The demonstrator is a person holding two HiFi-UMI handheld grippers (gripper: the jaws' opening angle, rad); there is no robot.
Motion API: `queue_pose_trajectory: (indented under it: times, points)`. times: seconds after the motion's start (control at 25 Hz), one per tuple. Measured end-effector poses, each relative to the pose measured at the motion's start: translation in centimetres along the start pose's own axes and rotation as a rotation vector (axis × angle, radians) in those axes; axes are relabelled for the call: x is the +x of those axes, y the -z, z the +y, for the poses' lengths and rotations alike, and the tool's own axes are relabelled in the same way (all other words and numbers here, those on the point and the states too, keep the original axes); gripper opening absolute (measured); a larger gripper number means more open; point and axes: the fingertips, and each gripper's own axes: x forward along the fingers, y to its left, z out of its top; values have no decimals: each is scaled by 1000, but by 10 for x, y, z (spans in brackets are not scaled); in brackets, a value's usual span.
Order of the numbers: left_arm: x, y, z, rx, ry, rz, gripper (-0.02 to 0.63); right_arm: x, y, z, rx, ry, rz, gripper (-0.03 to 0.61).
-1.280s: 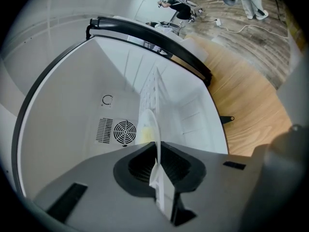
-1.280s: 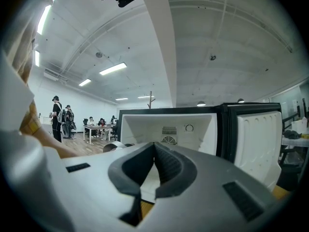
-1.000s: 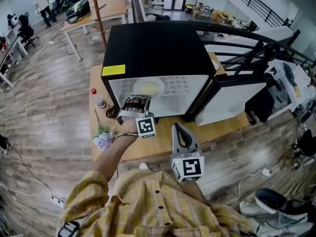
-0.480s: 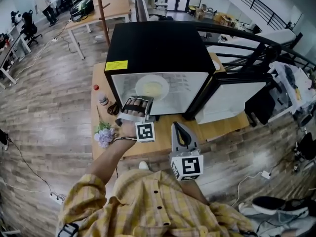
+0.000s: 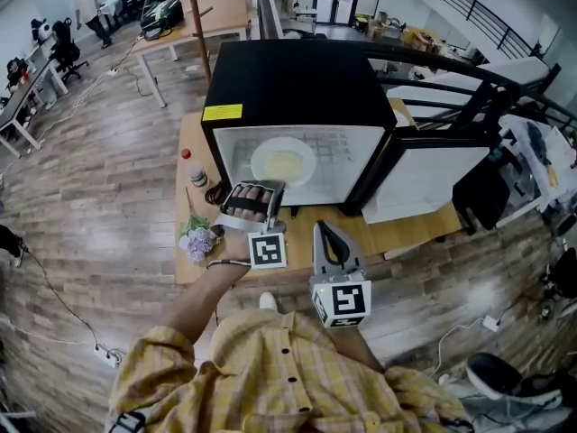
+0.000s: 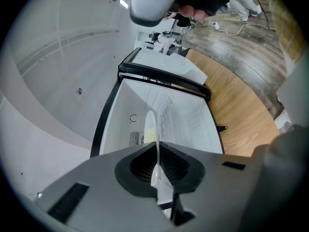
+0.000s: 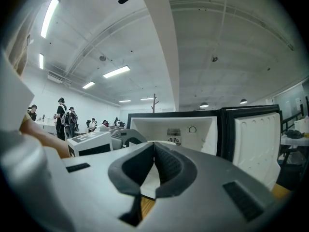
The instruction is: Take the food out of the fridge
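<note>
A black mini fridge (image 5: pixel 297 84) stands on a wooden table with its door swung open to the right. Inside it lies a white plate of pale yellow food (image 5: pixel 283 162), also seen edge-on as the plate (image 6: pixel 148 127) in the left gripper view. At the fridge mouth my left gripper (image 5: pixel 262 225) is shut on the rim of a white tray of sausages (image 5: pixel 249 200). That rim shows as a thin white edge (image 6: pixel 157 164) between the left gripper's (image 6: pixel 158 151) pads. My right gripper (image 5: pixel 330 239) hangs shut and empty in front of the fridge, as the right gripper (image 7: pixel 154 146) view confirms.
The open fridge door (image 5: pixel 424 177) juts out at the right over the wooden table (image 5: pixel 401 228). Left of the fridge stand a red-capped bottle (image 5: pixel 196 175), a black cable (image 5: pixel 216 193) and purple flowers (image 5: pixel 198 242). Desks and people are far back left.
My left gripper has drawn the sausage tray back from the fridge opening toward me and a little upward. The right gripper has stayed put.
</note>
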Motion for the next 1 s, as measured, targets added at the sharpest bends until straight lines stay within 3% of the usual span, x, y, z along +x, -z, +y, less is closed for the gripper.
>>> queue_pose_trajectory:
  times: [1.0]
  points:
    - [-98, -35, 11, -61, -56, -46, 18, -13, 4, 8, 7, -8, -7, 8]
